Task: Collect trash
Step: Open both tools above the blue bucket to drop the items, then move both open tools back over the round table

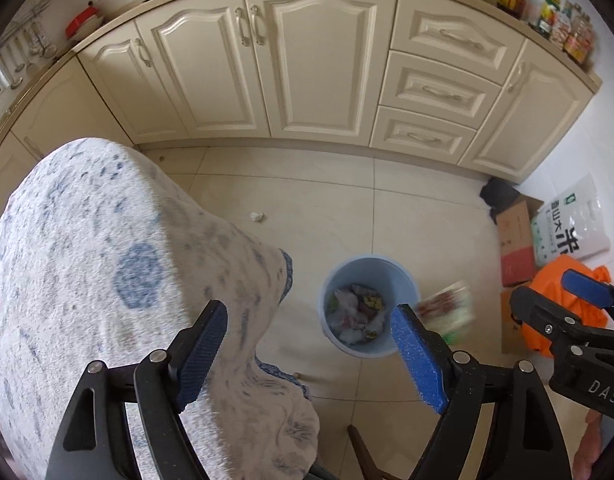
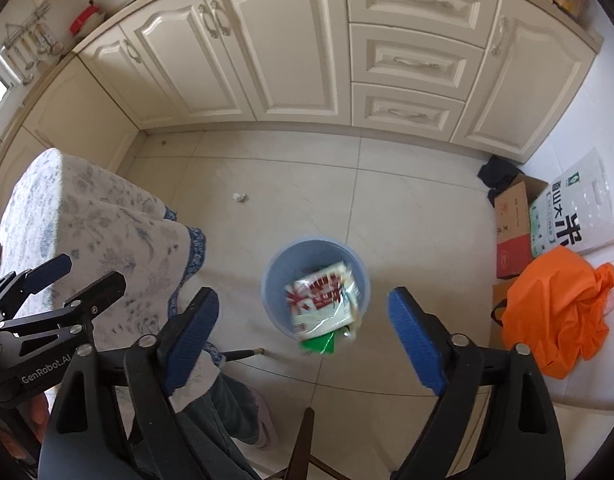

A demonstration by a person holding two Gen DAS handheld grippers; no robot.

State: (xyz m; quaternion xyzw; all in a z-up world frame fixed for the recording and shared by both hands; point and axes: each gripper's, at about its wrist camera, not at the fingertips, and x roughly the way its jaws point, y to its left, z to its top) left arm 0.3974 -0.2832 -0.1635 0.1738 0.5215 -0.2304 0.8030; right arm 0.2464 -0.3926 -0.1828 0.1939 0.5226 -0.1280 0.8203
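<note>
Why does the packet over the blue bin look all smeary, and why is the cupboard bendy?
Left wrist view: the packet is motion-blurred beside the blue bin; right wrist view: less smeared, mostly over the bin; both views: fisheye lens curves the cupboards.

Bright, even daylight w/ soft shadows; strong fisheye edge warp; falling wrapper (image 1: 447,312) motion-blurred.

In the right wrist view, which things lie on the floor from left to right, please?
Table with cloth → crumpled paper → blue bin → cardboard box → orange bag.
</note>
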